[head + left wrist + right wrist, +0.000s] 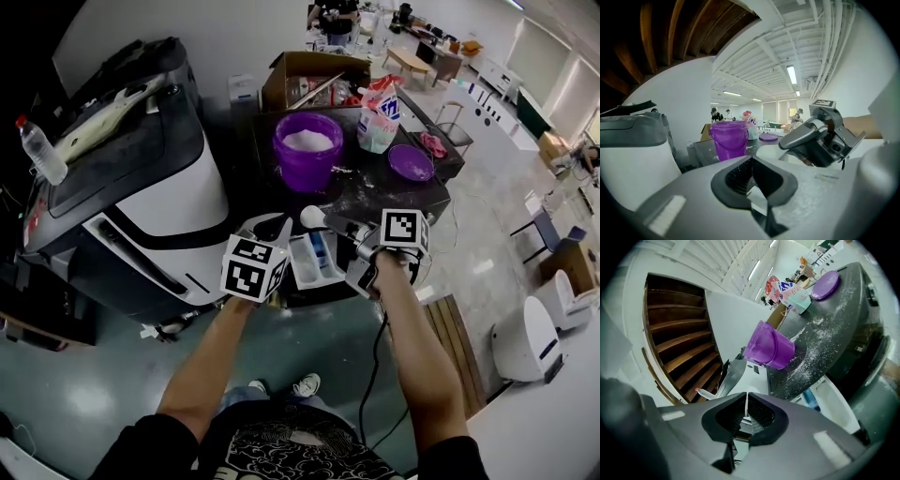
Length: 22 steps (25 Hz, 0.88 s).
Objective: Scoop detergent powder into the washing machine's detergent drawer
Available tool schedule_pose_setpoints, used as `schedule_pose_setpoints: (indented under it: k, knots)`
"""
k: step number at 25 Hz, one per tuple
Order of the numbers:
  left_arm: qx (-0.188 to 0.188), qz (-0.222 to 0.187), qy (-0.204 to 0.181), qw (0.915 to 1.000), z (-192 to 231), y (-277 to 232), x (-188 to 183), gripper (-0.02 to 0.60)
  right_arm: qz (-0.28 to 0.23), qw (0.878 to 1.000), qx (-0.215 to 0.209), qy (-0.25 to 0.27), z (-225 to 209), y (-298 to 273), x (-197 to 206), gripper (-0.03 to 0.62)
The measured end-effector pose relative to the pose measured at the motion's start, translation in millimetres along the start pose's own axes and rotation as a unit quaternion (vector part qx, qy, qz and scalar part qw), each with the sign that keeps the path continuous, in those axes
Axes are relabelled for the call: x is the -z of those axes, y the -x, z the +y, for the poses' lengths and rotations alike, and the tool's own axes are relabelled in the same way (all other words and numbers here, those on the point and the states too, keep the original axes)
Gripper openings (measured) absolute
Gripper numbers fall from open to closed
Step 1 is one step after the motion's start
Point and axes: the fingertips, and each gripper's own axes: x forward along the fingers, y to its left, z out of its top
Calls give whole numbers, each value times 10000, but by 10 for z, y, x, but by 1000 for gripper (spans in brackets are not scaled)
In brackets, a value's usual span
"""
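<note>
Powder-dusted worktop [375, 192] ahead of tongs; right gripper [746, 412] pinches apparently light, stiff scoop [314, 217] by handle; left gripper [751, 165] closed, empty.

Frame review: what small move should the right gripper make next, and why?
Probably ease the white scoop toward the person, over the open detergent drawer, then tip it. The right gripper is shut on its handle, and the scoop head sits just past the drawer's back end, between it and the purple bucket.
</note>
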Motion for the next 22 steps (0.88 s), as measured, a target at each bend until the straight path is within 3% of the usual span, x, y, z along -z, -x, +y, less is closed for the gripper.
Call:
schedule_pose_setpoints:
  k: [14, 22]
  knots:
    - [495, 254, 27, 9984, -94, 140, 381, 0, -27, 9949, 951, 342, -440, 45, 462, 38]
    - [611, 372, 134, 9973, -151, 207, 605, 0, 366, 9810, 1637, 969, -679, 25, 703, 38]
